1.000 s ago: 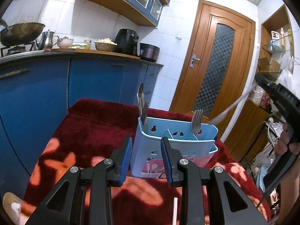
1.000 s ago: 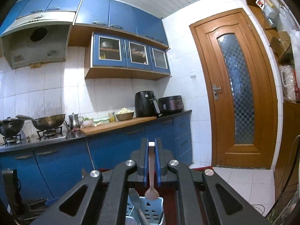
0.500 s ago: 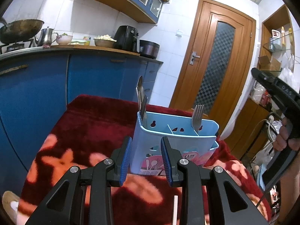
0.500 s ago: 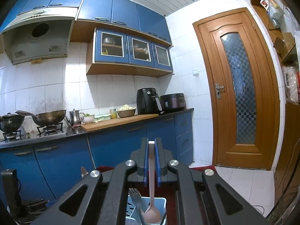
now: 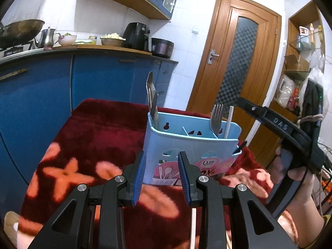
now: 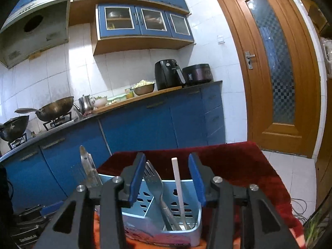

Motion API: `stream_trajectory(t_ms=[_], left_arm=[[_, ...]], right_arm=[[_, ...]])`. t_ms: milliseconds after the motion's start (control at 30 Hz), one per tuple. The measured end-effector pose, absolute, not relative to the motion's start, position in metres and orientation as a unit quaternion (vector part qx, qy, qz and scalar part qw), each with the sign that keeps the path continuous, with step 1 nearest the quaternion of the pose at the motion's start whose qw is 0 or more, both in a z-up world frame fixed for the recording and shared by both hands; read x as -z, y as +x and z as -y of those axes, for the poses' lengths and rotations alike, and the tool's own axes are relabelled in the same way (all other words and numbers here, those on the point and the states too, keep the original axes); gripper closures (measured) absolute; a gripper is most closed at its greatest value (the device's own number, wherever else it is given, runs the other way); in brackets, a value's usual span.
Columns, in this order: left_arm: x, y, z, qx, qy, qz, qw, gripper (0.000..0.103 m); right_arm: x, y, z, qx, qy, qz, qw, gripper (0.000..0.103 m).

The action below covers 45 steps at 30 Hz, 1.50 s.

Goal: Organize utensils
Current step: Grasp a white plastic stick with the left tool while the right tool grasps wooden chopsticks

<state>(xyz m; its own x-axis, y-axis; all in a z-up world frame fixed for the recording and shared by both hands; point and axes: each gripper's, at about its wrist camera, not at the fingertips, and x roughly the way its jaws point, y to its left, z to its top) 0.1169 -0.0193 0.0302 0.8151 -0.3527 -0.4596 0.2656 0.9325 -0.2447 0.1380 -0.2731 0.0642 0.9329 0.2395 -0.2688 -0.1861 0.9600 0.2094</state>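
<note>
A light blue utensil caddy stands on a red flowered blanket. Its right compartment holds a metal fork and a pale spoon handle standing upright. Knife blades stick up from its left end. My right gripper hovers over the right compartment with its jaws opening. The spoon handle stands free between the blue pads, touching neither. My left gripper sits low in front of the caddy, open, with nothing between its pads.
A hand holds the right gripper's handle at the right of the left wrist view. A thin white stick lies on the blanket under the left gripper. Blue cabinets and a wooden door stand behind.
The right gripper came down over the caddy with the spoon, then spread its jaws and let it go. The spoon now stands in the right compartment. The left gripper barely moved.
</note>
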Motion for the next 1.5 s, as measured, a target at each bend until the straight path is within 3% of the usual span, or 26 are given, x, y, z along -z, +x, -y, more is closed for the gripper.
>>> stream_trajectory(t_ms=[300,467,867,1500], left_arm=[[-0.026,0.111,0.022,0.158,-0.080,-0.288,0.941,0.071],[-0.027,0.102,0.023,0.154,-0.067,-0.302,0.939,0.065],[-0.016,0.081,0.026,0.169,-0.036,-0.351,0.920,0.062],[0.015,0.070,0.046,0.191,0.013,-0.444,0.875,0.062]], right_arm=[[-0.081,0.100,0.276,-0.102,0.103,-0.143,0.979,0.054],[-0.079,0.077,0.274,-0.091,0.107,-0.168,0.976,0.053],[-0.044,0.030,0.266,-0.078,0.108,-0.253,0.958,0.049],[0.009,-0.016,0.294,-0.044,0.149,-0.307,0.939,0.043]])
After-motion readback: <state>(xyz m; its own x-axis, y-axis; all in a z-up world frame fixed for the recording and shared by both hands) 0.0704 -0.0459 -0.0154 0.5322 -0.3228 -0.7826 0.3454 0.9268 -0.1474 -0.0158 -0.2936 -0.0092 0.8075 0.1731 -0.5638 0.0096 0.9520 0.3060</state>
